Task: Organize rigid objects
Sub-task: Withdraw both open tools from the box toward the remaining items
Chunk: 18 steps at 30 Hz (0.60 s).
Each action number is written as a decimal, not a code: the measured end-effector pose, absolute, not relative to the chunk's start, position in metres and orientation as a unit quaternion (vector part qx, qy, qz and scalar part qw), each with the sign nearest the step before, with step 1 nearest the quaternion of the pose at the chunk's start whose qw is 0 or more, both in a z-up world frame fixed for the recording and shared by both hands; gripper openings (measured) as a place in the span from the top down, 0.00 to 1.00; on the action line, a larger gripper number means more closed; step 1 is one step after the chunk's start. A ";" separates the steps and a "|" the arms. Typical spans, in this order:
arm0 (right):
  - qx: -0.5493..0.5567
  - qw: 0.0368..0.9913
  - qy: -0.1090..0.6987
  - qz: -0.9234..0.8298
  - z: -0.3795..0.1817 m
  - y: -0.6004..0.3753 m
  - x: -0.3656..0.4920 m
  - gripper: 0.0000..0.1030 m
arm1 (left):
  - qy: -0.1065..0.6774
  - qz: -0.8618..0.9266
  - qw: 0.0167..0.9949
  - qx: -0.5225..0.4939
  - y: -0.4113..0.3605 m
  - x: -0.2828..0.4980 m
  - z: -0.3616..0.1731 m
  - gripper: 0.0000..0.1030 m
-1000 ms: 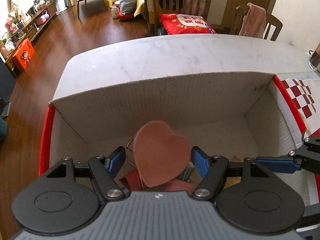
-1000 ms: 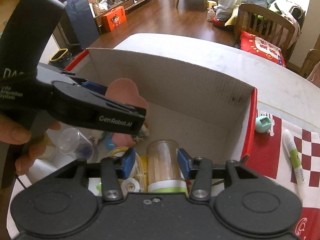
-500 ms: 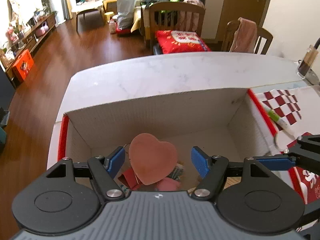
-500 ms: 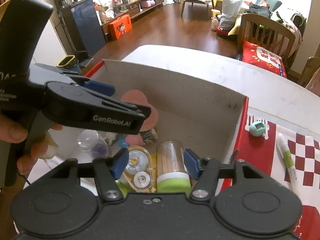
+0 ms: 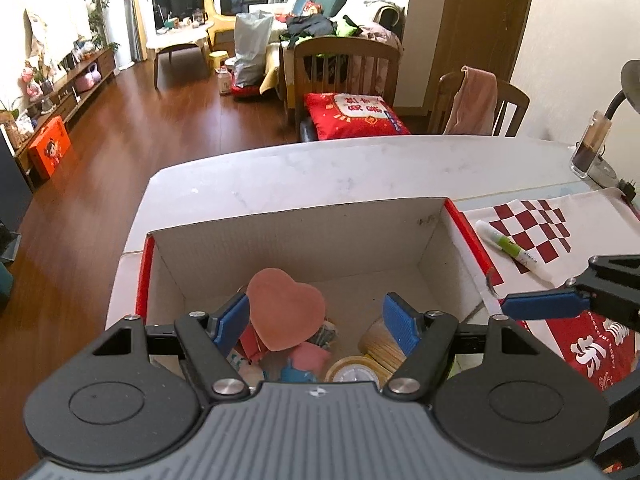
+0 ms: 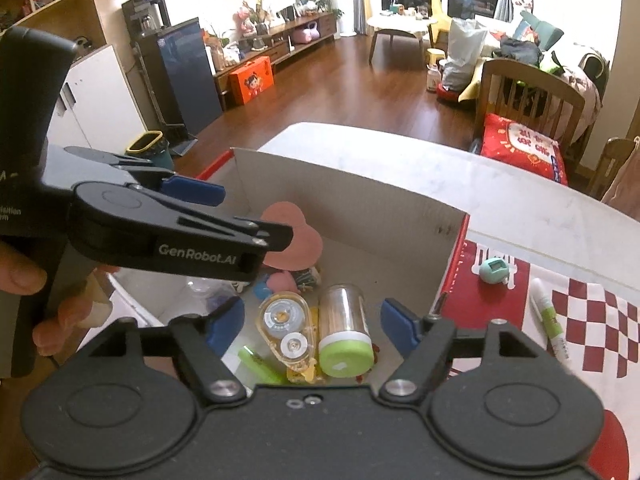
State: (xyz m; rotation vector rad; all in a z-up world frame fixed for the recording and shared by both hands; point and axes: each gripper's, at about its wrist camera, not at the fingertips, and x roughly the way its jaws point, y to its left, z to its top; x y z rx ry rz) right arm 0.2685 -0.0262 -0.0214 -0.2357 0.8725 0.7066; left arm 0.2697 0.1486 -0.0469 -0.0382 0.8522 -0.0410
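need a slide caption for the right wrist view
Open right claw above the cardboard box, over a green-capped jar and tape dispenser.

Red cushion point(image 5: 354, 115) on wooden chair point(image 5: 346, 65).

Pink heart point(image 5: 285, 314), capped jar point(image 6: 345, 330), tape dispenser point(image 6: 285, 330), seemingly loose in box point(image 5: 320, 232)

"GenRobot.AI" in pale letters along side of left gripper point(image 6: 224, 216), seen from right wrist view, above cardboard box point(image 6: 360, 200). Further back on same gripper's body, cut-off word fragments at frame edge, unreadable. Red cushion point(image 5: 354, 114) on chair beyond box: white panel with red characters, too blurred to read. Red cloth point(image 5: 596, 350) right of box: white characters, partly hidden, not legible.
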 end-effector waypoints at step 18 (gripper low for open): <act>-0.071 0.859 0.358 0.360 -0.002 -0.109 0.239 0.01 | 0.363 -0.031 0.930 -0.043 0.102 0.223 -0.024 0.23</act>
